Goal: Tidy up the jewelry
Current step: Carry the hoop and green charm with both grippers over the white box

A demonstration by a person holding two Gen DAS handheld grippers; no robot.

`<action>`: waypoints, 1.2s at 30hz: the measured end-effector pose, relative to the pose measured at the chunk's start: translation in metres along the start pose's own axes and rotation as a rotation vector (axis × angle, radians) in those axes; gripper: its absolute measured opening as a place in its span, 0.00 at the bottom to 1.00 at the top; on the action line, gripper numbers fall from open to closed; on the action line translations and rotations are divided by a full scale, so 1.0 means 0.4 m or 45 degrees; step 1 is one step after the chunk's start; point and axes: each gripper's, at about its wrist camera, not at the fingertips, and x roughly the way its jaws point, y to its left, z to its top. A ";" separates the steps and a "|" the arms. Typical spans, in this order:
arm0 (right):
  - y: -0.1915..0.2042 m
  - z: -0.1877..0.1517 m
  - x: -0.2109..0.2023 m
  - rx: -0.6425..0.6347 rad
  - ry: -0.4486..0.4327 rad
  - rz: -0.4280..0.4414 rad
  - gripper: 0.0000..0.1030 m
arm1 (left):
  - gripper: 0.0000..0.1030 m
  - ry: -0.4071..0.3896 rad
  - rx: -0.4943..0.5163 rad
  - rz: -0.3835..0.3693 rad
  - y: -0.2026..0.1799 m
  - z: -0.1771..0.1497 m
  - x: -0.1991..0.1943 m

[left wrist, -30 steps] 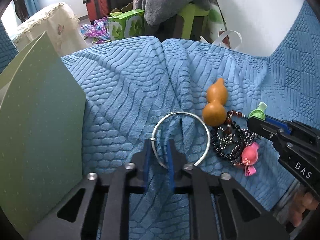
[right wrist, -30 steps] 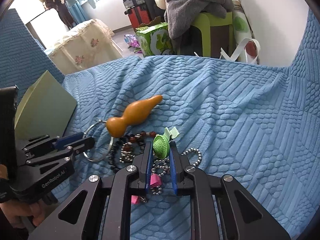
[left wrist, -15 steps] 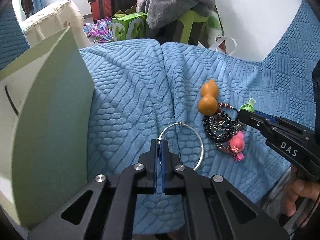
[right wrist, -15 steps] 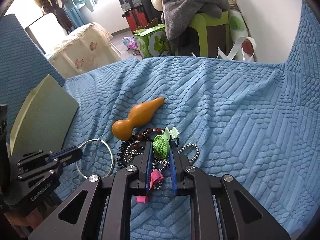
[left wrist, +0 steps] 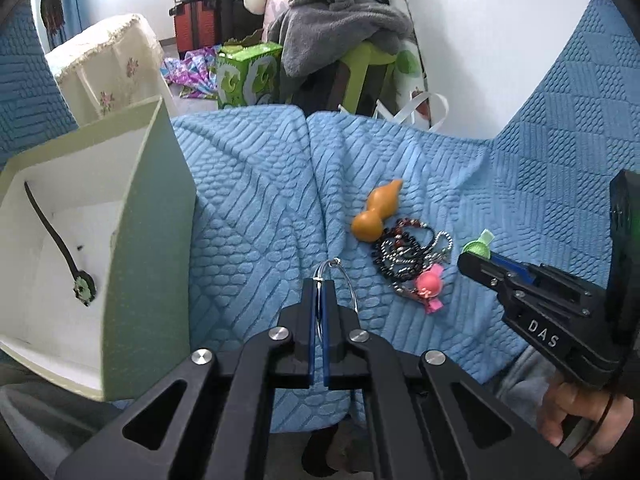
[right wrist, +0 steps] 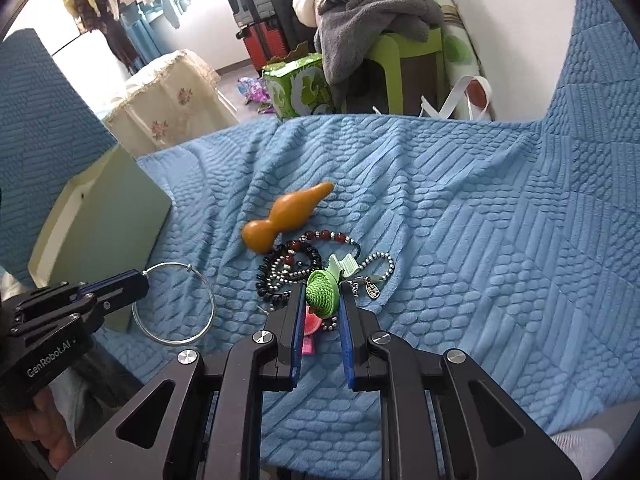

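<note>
My left gripper (left wrist: 320, 284) is shut on a thin silver bangle (right wrist: 176, 304), lifted off the blue cover and hanging from the fingertips. The same left gripper (right wrist: 138, 280) shows at the left of the right wrist view. An open green-sided box (left wrist: 148, 240) stands to the left with a dark strap and green charm (left wrist: 82, 290) inside. My right gripper (right wrist: 320, 296) is shut on a green crocheted hair clip (right wrist: 322, 290), held above a heap of beaded bracelets (right wrist: 296, 264). An orange gourd (right wrist: 284, 218) and a pink clip (left wrist: 429, 285) lie by the heap.
The blue textured cover (right wrist: 460, 240) spreads over the whole surface and rises at the right. Behind its far edge stand a green stool with piled clothes (left wrist: 340, 28), a green carton (left wrist: 244, 74) and a cloth-covered table (left wrist: 108, 64). A hand (left wrist: 576, 420) grips the right tool.
The left jaws closed on the bangle and lifted it off the cover, toward the box side. The box's inside has come into view. The right gripper rose slightly with the green clip.
</note>
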 end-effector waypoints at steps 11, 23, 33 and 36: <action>0.042 0.054 -0.086 -0.015 -0.019 -0.049 0.13 | 0.01 -0.039 0.000 -0.032 0.017 0.059 -0.095; 0.164 0.185 -0.219 -0.055 -0.160 -0.057 0.13 | 0.01 -0.203 -0.020 -0.036 0.090 0.166 -0.263; 0.356 0.239 -0.213 -0.148 -0.188 0.041 0.13 | 0.01 -0.309 -0.053 0.035 0.228 0.185 -0.362; 0.423 0.232 -0.184 -0.174 -0.177 0.095 0.13 | 0.01 -0.310 -0.063 0.066 0.279 0.167 -0.363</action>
